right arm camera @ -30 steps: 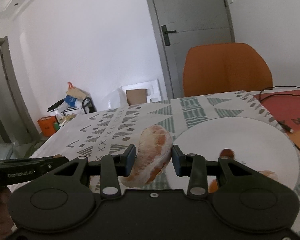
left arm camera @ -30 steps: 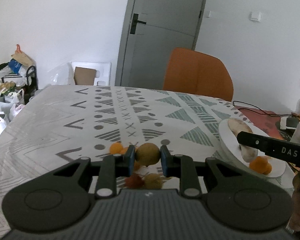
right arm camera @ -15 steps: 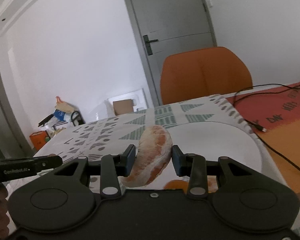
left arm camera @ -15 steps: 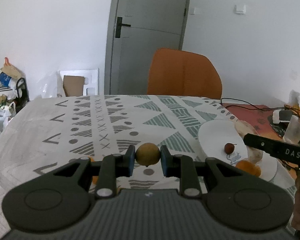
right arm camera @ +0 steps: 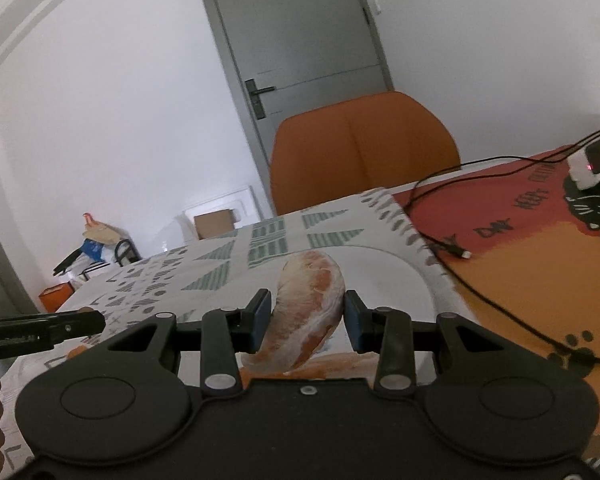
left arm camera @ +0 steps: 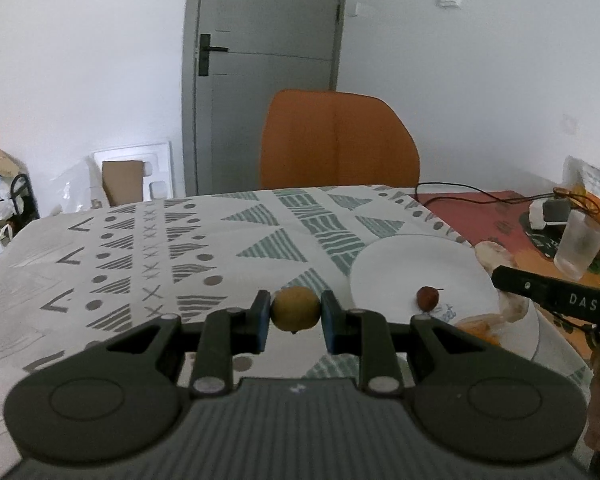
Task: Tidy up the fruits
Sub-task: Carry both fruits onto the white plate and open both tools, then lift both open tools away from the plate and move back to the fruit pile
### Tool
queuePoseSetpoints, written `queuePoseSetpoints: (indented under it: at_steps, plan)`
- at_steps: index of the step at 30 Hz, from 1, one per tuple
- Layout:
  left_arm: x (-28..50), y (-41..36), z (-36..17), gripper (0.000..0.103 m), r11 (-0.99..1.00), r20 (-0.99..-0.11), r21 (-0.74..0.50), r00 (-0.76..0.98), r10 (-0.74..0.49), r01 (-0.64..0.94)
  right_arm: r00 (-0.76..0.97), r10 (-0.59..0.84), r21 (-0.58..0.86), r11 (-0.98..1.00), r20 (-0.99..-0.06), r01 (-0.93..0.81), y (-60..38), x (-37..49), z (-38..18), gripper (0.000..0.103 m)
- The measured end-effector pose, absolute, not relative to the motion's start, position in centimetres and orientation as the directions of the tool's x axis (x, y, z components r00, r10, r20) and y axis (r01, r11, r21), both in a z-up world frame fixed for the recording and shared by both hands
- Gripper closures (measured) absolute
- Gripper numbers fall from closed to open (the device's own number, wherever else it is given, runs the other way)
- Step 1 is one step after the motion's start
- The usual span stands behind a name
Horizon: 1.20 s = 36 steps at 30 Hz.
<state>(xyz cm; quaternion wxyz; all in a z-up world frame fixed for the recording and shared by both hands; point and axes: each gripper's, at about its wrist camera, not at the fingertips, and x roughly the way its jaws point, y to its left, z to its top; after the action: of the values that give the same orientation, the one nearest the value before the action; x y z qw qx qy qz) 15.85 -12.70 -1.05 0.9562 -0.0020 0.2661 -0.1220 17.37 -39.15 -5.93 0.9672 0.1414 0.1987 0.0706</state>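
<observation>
My left gripper (left arm camera: pixel 295 317) is shut on a small yellow-brown round fruit (left arm camera: pixel 295 308), held above the patterned tablecloth just left of the white plate (left arm camera: pixel 400 264). On the plate lie a small red fruit (left arm camera: pixel 427 297) and orange pieces (left arm camera: pixel 476 326). My right gripper (right arm camera: pixel 304 320) is shut on a peeled orange segment (right arm camera: pixel 308 316), held over the plate (right arm camera: pixel 396 276). The right gripper's body shows in the left wrist view (left arm camera: pixel 556 300), with the segment (left arm camera: pixel 496 258) partly hidden behind it.
An orange chair (left arm camera: pixel 336 140) stands at the table's far edge. A red-orange mat (right arm camera: pixel 520 248) with a black cable (right arm camera: pixel 452 252), a charger and a plastic cup (left arm camera: pixel 578 246) lies right of the plate. Bags and boxes stand on the floor at left.
The left gripper has lifted the yellow fruit away from the loose fruits and moved right toward the plate. The right gripper has risen and tilted, with the segment still held.
</observation>
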Motion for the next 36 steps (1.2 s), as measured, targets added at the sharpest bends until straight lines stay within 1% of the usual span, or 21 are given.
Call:
queuePoseSetpoints:
  at_steps: [13, 15, 19, 22, 26, 27, 30, 31, 32, 33, 35, 36]
  plan:
    - [17.6, -16.4, -2.1, 0.078, 0.954, -0.531, -0.06, 0.8, -0.279, 0.293, 0.913, 0.145, 0.289, 0.957, -0.381, -0.031, -41.4, 18.5, -6.7, 0.065]
    - [17.9, -16.9, -2.1, 0.078, 0.952, -0.531, -0.059, 0.798, -0.285, 0.301, 0.912, 0.146, 0.296, 0.955, -0.383, -0.028, -41.6, 18.6, -6.7, 0.059]
    - [18.3, -17.7, -2.0, 0.078, 0.947, -0.53, -0.063, 0.794, -0.298, 0.314, 0.916, 0.146, 0.3, 0.954, -0.373, -0.03, -41.7, 18.1, -6.5, 0.056]
    - [18.5, -18.4, -2.0, 0.078, 0.944, -0.529, -0.058, 0.792, -0.305, 0.325, 0.918, 0.136, 0.298, 0.954, -0.373, -0.02, -41.8, 17.7, -6.4, 0.051]
    - [18.6, -19.1, -1.9, 0.078, 0.94, -0.531, -0.057, 0.787, -0.315, 0.337, 0.919, 0.126, 0.304, 0.953, -0.374, -0.007, -41.9, 16.9, -6.4, 0.034]
    - [18.5, -19.1, -1.8, 0.076, 0.941, -0.529, -0.057, 0.789, -0.312, 0.334, 0.918, 0.123, 0.303, 0.953, -0.376, -0.003, -41.8, 16.9, -6.4, 0.03]
    - [18.4, -18.7, -1.6, 0.074, 0.941, -0.526, -0.075, 0.788, -0.32, 0.331, 0.914, 0.107, 0.297, 0.955, -0.391, 0.016, -41.5, 16.7, -6.5, 0.023]
    - [18.4, -18.5, -1.6, 0.073, 0.942, -0.53, -0.08, 0.786, -0.318, 0.327, 0.914, 0.105, 0.298, 0.955, -0.393, 0.018, -41.4, 16.7, -6.5, 0.02]
    - [18.4, -18.3, -1.6, 0.071, 0.945, -0.535, -0.081, 0.786, -0.31, 0.318, 0.914, 0.106, 0.303, 0.953, -0.392, 0.02, -41.3, 16.5, -6.4, 0.016]
    - [18.4, -18.0, -1.5, 0.067, 0.948, -0.539, -0.081, 0.787, -0.3, 0.307, 0.914, 0.105, 0.309, 0.951, -0.392, 0.023, -41.3, 16.5, -6.4, 0.011]
    - [18.2, -17.2, -1.4, 0.059, 0.953, -0.534, -0.086, 0.795, -0.289, 0.289, 0.915, 0.105, 0.316, 0.948, -0.39, 0.026, -41.1, 16.3, -6.3, 0.007]
    - [18.1, -16.9, -1.3, 0.052, 0.957, -0.532, -0.087, 0.799, -0.28, 0.278, 0.916, 0.107, 0.317, 0.948, -0.387, 0.023, -41.0, 16.3, -6.3, 0.006]
